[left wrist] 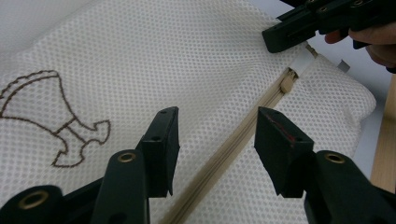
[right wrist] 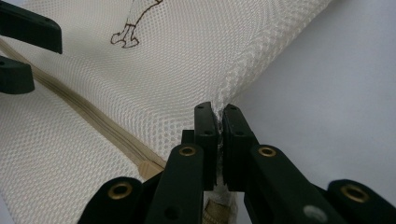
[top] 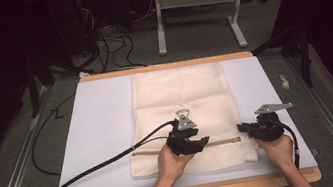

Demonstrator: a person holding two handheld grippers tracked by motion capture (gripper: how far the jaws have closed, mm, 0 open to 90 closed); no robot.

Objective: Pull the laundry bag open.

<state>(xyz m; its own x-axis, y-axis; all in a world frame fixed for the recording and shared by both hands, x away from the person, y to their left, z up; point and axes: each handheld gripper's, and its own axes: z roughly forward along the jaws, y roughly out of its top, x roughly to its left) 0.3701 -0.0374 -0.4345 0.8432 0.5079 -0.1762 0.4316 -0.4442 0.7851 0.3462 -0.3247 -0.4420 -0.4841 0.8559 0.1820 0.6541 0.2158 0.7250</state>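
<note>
Mesh laundry bag (top: pixel 186 115) lay flat on the white mat (top: pixel 104 128), centred, its zipper (top: pixel 153 151) running parallel to the near edge of the tabletop. My left gripper (left wrist: pixel 215 135) hovered with jaws apart, straddling the zipper line without touching it. My right gripper (right wrist: pixel 219 135) was pinched tight on the bag's mesh edge at the zipper's right end, beside the slider (left wrist: pixel 287 84). Brown embroidered motif (left wrist: pixel 51 121) sat left of the zipper.

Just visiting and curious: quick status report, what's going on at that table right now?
Right hand-held gripper shut on cream mesh zippered laundry bag edge. Left hand-held gripper open, jaws straddling tan zipper. Nothing in the way.
</note>
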